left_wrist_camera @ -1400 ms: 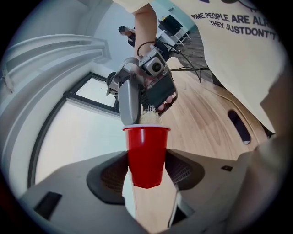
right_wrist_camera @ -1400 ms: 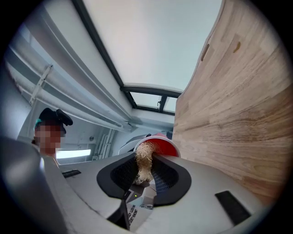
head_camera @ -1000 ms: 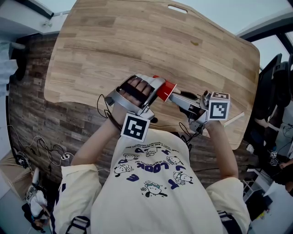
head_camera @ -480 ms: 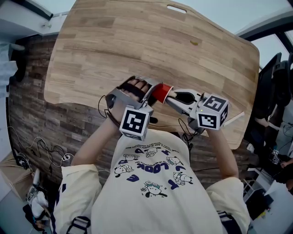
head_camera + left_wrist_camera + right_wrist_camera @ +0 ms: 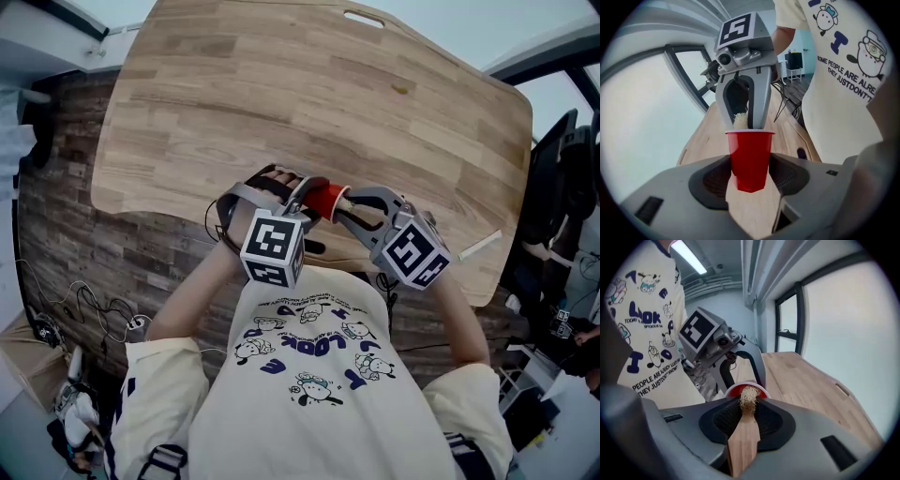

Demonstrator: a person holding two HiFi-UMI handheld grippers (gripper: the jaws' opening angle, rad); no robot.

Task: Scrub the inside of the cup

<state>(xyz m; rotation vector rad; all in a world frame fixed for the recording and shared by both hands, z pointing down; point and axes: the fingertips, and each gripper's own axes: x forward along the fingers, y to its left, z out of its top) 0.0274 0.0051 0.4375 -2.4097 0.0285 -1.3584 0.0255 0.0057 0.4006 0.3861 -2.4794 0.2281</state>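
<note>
My left gripper (image 5: 750, 176) is shut on a red plastic cup (image 5: 750, 159), which is gripped by its sides near the base. My right gripper (image 5: 746, 420) is shut on the flat wooden handle of a brush (image 5: 743, 441). The pale bristles (image 5: 749, 399) sit at the cup's white-rimmed mouth (image 5: 740, 390). From the left gripper view the bristles (image 5: 740, 120) show just over the rim, with the right gripper (image 5: 743, 84) facing me. In the head view the cup (image 5: 325, 201) is held on its side above the table's near edge, between the left gripper (image 5: 302, 199) and the right gripper (image 5: 349, 208).
The wooden table (image 5: 281, 84) stretches away, with a handle slot (image 5: 363, 18) at its far edge and a small stain (image 5: 400, 89). A white stick (image 5: 480, 246) lies at its right near corner. Cables lie on the dark floor (image 5: 66, 281) to the left.
Both grippers have drawn in toward the body and rolled, their marker cubes turning. The cup has shifted slightly left and nearer, and the right gripper has closed up on it.
</note>
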